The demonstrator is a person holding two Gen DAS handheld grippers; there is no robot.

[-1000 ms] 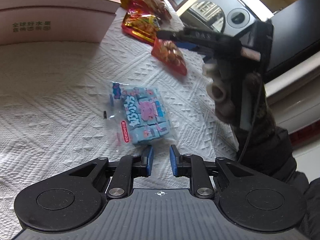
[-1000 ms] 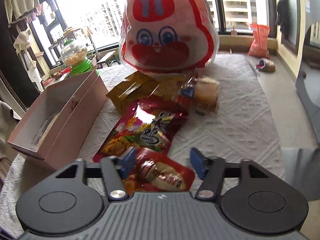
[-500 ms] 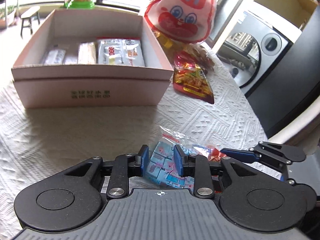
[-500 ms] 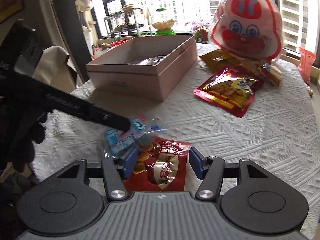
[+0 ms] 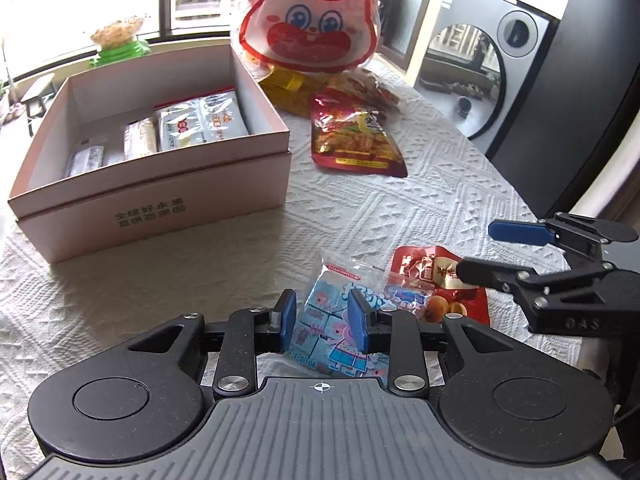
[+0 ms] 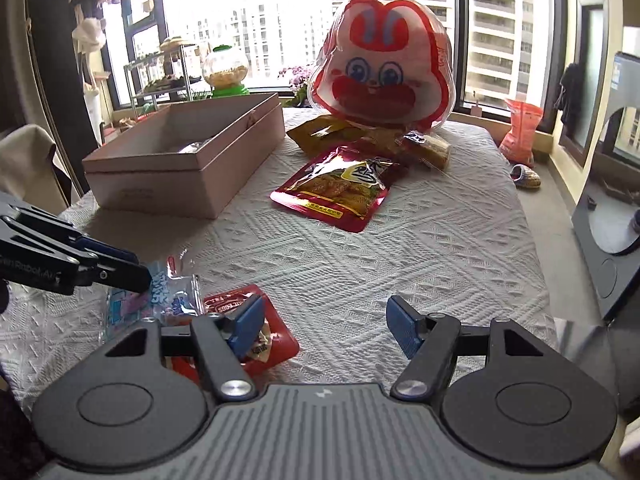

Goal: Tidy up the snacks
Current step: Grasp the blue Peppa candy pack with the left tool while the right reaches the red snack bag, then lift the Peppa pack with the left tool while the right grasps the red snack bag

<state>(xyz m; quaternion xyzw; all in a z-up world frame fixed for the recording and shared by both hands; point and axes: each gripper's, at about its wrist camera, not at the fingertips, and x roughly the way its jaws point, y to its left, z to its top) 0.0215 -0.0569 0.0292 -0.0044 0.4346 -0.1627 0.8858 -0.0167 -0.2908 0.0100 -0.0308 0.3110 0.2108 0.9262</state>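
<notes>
A light-blue candy bag (image 5: 324,304) lies on the white tablecloth near the front edge. My left gripper (image 5: 322,320) straddles it with its jaws narrowly apart and opening; the bag sits between the pads. Just right of it lies a small red snack packet (image 5: 424,276). My right gripper (image 6: 324,328) hovers over that packet (image 6: 276,340), jaws wide and opening, nothing gripped; only its left finger overlaps the packet. The right gripper (image 5: 476,250) comes in from the right. An open pink box (image 5: 160,196) with several wrapped snacks stands at the back left.
A big red pouch (image 5: 352,140) lies in mid-table. Behind it are yellow packets (image 5: 288,88) and a large rabbit-face bag (image 5: 312,20). A dark cabinet and a washing machine stand past the table's right edge. The left gripper (image 6: 138,272) reaches in from the left.
My left gripper tilted up and its shut jaws parted around the blue bag. My right gripper carried the red packet from the pile to beside the blue bag and let it go, jaws widening.
</notes>
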